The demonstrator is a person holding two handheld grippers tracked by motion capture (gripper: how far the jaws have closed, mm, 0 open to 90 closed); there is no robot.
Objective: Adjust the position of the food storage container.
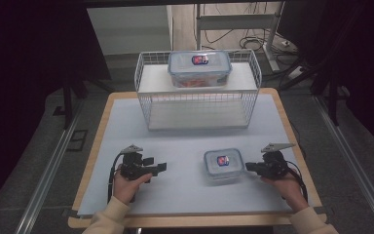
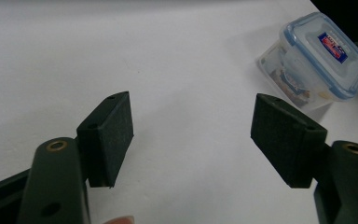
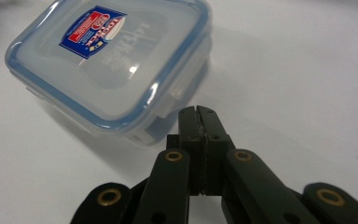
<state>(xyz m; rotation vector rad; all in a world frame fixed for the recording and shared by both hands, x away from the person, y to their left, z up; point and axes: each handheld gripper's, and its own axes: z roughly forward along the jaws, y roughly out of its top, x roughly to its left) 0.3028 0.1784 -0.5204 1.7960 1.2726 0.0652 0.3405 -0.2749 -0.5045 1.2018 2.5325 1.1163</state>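
Small container [image 1: 223,165] sits on the table [image 1: 185,146], lid on, contents blurred through its walls. Right gripper [image 3: 198,112] is clenched empty just beside its latch. Left gripper [image 2: 191,135] is spread wide, well apart from the container.

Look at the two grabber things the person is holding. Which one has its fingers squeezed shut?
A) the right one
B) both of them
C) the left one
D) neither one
A. In the right gripper view the right gripper has its two black fingers pressed flat together next to the small box, while in the left gripper view the left gripper has its fingers spread wide apart over the bare table.
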